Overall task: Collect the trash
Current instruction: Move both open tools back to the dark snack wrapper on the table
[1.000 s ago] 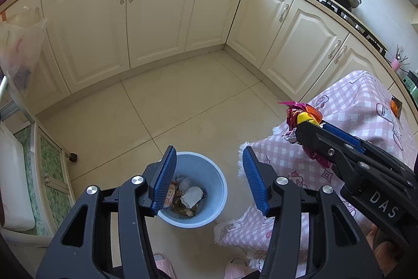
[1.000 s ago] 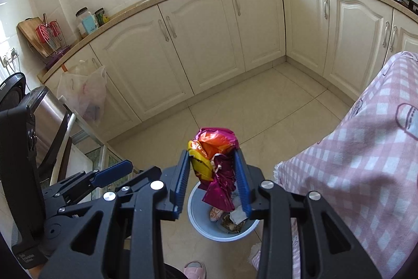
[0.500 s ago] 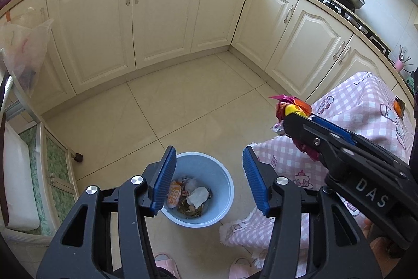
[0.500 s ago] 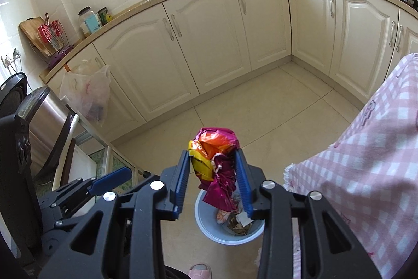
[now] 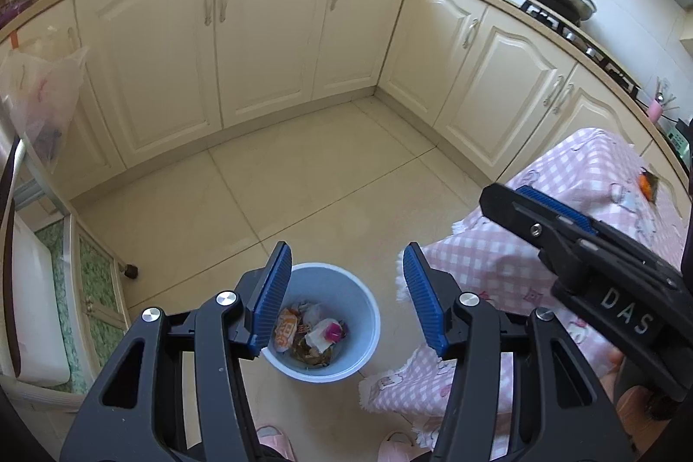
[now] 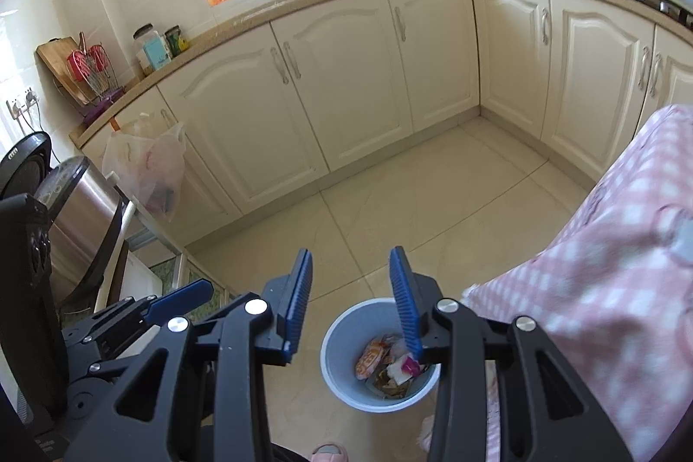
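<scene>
A light blue bin (image 5: pixel 364 302) stands on the tiled floor and holds several wrappers; a pink-purple wrapper (image 5: pixel 333 331) lies on top. The bin also shows in the right wrist view (image 6: pixel 342 336) with the same wrapper (image 6: pixel 408 365). My left gripper (image 5: pixel 342 289) is open and empty, above the bin. My right gripper (image 6: pixel 351 297) is open and empty, above the bin's left rim. The right gripper also shows in the left wrist view (image 5: pixel 537 215) over the table corner.
A table with a pink checked cloth (image 5: pixel 563 202) stands right of the bin, with small scraps (image 5: pixel 647 182) on it. Cream cabinets (image 5: pixel 277 37) line the far walls. A low shelf unit (image 5: pixel 86 289) and hanging plastic bag (image 5: pixel 39 94) are at the left.
My right gripper opened and let go of the crumpled pink and yellow wrapper; it now lies in the bin. Both grippers shifted slightly, and the left stayed open.
</scene>
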### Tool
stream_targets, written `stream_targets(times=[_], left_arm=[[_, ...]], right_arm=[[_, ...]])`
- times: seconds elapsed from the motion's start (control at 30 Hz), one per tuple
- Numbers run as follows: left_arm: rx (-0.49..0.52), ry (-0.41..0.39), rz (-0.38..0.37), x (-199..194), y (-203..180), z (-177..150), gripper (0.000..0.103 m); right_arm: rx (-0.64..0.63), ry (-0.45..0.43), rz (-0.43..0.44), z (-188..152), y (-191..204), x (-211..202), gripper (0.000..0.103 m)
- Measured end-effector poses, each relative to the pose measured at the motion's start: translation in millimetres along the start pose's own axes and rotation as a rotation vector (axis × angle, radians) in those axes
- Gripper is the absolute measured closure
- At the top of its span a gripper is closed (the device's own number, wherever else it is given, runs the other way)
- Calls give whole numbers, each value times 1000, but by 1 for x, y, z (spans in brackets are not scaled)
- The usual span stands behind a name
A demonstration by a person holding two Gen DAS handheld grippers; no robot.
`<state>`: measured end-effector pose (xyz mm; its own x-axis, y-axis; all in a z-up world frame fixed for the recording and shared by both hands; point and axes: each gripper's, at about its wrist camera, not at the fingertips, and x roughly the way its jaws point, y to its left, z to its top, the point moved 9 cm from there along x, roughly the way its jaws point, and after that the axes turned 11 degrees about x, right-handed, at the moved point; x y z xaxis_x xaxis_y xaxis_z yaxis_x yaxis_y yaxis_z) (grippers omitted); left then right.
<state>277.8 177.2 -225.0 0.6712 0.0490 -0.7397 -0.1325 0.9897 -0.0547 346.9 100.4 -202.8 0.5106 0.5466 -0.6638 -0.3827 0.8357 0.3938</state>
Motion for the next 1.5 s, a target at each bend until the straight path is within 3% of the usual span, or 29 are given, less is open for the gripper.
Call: stream_targets(times=[0.2,0.33,0.6,0.8,0.97,1.13,1.3,1.43,1.5], left_arm=[[64,-61,-38,-24,-41,27,51],[128,-110,-92,-41,-87,51,51],[304,-176,-256,-57,-203,92,45],[493,-189,-307,-49,-294,101,39],[715,-208,-242,-30,-353,95,37],[843,-226,-213,-13,-390,96,37],[914,-200,-157,10,-398,92,37],[914,-161,-147,22,-397,96,39],[898,-120,-133,30,-394,100,51]], right_arm=[[-10,-78,-31,24,-20,-51,66],[-1,-153,-81,46,-53,-100,66],[104,-300,-263,79,-170,-201,63],[216,-354,-376,82,-257,-249,60],[277,-369,-398,80,-306,-259,59],[320,-350,-391,79,-334,-246,58],[356,-322,-366,74,-342,-231,58],[375,-291,-348,72,-346,-219,58],[375,-285,-351,72,-345,-215,58]])
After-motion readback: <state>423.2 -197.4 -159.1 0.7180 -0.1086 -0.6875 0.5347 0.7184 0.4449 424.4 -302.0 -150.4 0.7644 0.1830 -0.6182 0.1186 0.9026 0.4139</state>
